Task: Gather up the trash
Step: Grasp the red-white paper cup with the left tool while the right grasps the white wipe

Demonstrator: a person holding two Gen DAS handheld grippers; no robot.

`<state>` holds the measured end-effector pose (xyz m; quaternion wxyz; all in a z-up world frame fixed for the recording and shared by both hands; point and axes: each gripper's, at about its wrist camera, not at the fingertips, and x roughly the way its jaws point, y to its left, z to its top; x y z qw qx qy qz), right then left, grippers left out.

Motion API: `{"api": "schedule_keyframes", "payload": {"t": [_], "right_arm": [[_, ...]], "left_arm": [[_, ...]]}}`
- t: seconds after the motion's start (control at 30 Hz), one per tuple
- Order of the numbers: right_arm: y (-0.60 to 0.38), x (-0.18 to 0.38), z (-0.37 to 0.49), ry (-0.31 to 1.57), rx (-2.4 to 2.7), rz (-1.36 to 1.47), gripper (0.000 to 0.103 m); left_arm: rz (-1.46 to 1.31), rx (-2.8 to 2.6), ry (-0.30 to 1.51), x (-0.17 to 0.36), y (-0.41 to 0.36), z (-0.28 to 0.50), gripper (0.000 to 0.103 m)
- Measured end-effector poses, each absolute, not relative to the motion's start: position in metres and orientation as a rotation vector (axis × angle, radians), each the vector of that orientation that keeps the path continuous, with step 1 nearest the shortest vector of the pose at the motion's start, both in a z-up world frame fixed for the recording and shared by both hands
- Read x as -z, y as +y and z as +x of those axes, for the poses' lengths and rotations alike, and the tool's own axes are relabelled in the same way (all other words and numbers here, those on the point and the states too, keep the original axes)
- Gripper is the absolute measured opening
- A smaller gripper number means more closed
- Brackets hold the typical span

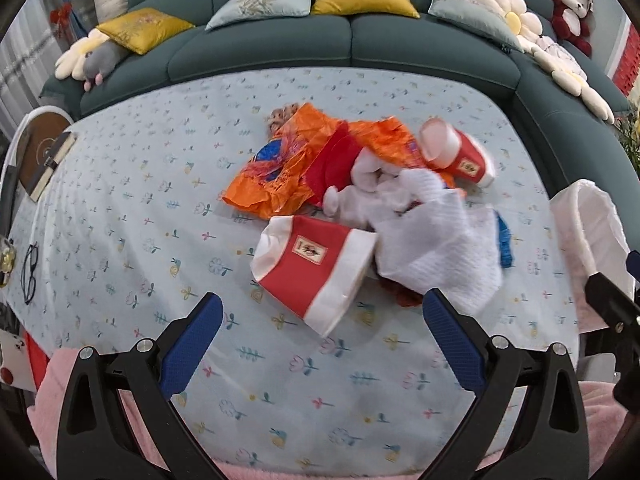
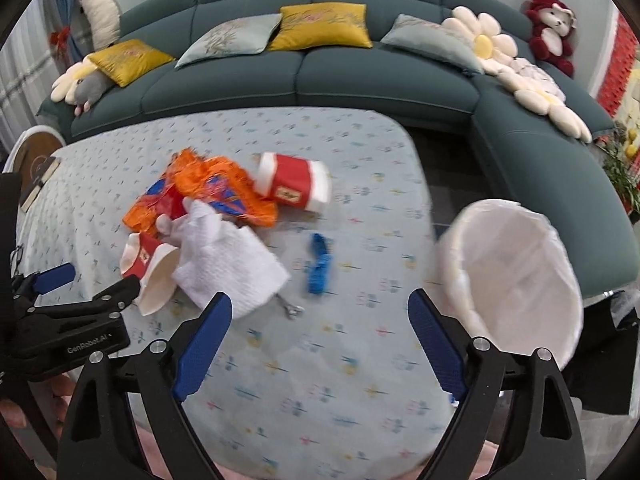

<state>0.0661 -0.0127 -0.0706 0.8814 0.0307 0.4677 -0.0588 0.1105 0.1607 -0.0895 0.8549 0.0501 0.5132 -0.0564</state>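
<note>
Both grippers hang over the near edge of the counter [image 1: 120, 208] with jaws spread wide and nothing between them. On the left gripper [image 1: 322, 316], the blue pads [image 1: 192, 344] frame the near paper cup [image 1: 316, 268], a red and white one lying on its side just beyond the fingertips, not touched by them. A crumpled white paper towel [image 1: 436, 240] lies against this cup on the right and partly covers the heap behind it. That heap, toward the middle of the flowered cloth, holds an orange snack wrapper [image 1: 288, 160], a red scrap [image 1: 336, 164] and, at its far right, a second red and white cup [image 1: 456, 152], also tipped over. A blue scrap [image 1: 505, 240] peeks out to the right of the towel. The right gripper [image 2: 320, 314] hovers further right, over bare cloth, with the blue scrap just beyond its fingertips and a small metal piece [image 2: 292, 309] beside the towel's near corner. A white-lined trash bin [image 2: 516, 276] stands off the counter's right edge, close beside the right gripper's right finger. At the far left of the counter lie a pair of glasses [image 1: 30, 272] and a notebook [image 1: 52, 164]. Behind the counter runs a dark green sofa [image 1: 360, 44] with cushions and plush toys.
</note>
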Motion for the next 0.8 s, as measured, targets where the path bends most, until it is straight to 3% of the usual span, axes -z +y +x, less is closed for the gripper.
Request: {"api": "schedule_keyframes", "payload": {"t": [0.33,0.47,0.53,0.6,0.73,0.8], "right_arm": [[0.036,0.109,0.109,1.049,0.068,0.016,0.085],[0.046,0.122,0.119,1.076,0.046,0.013,0.07],[0.05,0.128,0.123,1.095,0.039,0.016,0.061],[0.051,0.133,0.126,1.108,0.029,0.024,0.047],[0.054,0.14,0.126,1.129,0.004,0.034,0.024],[0.055,0.141,0.125,1.134,-0.007,0.032,0.012]], "left_arm": [[0.093,0.134,1.161,0.131,0.182,0.136,0.096],[0.072,0.131,1.172,0.141,0.191,0.139,0.093],[0.069,0.144,1.182,0.145,0.193,0.141,0.085],[0.044,0.165,1.207,0.149,0.196,0.142,0.068],[0.014,0.187,1.219,0.152,0.198,0.141,0.046],[0.009,0.202,1.226,0.151,0.197,0.139,0.028]]}}
